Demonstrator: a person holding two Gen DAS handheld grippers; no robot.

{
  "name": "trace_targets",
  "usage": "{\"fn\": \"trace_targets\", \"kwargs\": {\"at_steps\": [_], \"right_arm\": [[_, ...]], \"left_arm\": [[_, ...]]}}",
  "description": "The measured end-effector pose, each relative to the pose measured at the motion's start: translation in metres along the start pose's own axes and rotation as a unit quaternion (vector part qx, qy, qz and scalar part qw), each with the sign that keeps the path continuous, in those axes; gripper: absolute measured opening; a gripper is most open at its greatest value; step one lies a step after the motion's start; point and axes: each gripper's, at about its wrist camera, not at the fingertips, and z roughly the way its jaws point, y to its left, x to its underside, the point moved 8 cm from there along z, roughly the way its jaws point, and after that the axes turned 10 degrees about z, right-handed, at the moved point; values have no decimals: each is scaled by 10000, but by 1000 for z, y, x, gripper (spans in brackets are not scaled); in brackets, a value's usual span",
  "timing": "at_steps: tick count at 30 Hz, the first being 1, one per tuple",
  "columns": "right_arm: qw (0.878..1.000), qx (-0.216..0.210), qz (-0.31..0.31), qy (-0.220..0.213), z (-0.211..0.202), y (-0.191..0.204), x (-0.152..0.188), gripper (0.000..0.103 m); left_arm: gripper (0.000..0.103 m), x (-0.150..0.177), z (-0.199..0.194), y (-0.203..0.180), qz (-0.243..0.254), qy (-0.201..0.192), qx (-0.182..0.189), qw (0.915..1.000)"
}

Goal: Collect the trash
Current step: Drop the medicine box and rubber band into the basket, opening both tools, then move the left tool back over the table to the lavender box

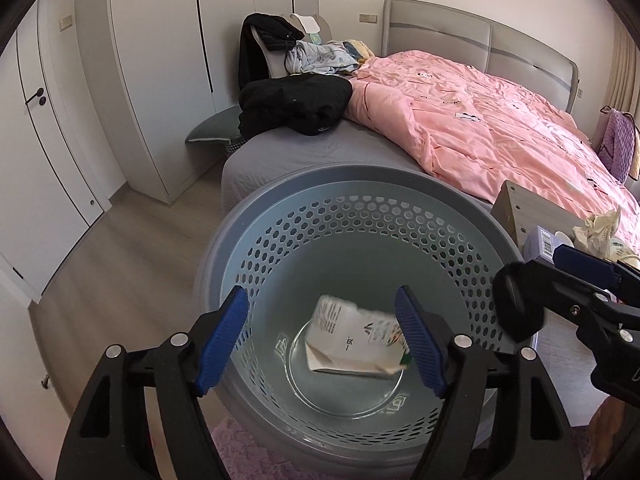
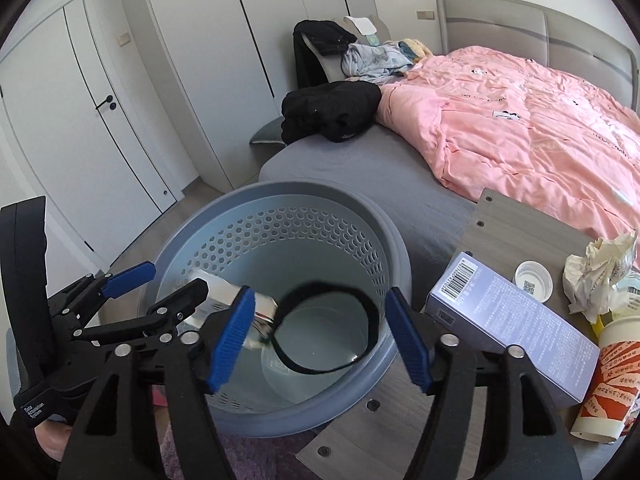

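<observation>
Crumpled white printed carton (image 1: 356, 336) mid-air inside round grey perforated plastic bin (image 1: 400, 184), between spread-open, empty left gripper (image 1: 322, 338) pads; right gripper (image 2: 320, 336) likewise agape.

Home bedroom — bed (image 1: 460, 120) (pink duvet (image 2: 520, 128)), white wardrobe (image 1: 180, 60).

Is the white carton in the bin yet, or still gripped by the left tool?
In the bin, released. The white carton appears blurred inside the gray bin, between the open left tool's fingers, neither touching it.
</observation>
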Motion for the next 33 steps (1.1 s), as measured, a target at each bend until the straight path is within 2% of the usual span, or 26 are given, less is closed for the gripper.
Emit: {"fn": "trace_targets", "kwargs": {"at_steps": [15,28,33], "right_arm": [[9999,86,17,61,-3,-4,9,75],[9996,156,218,5,-19,-17,17,78],[9992,233,321,-59,-30,-26,23,83]], "left_arm": [[79,7,-1,5,-208,71,-137,9997],[80,11,-14,0,-133,17,-154,9998],[81,10,-20,-9,-57,-36,-82,9999]]}}
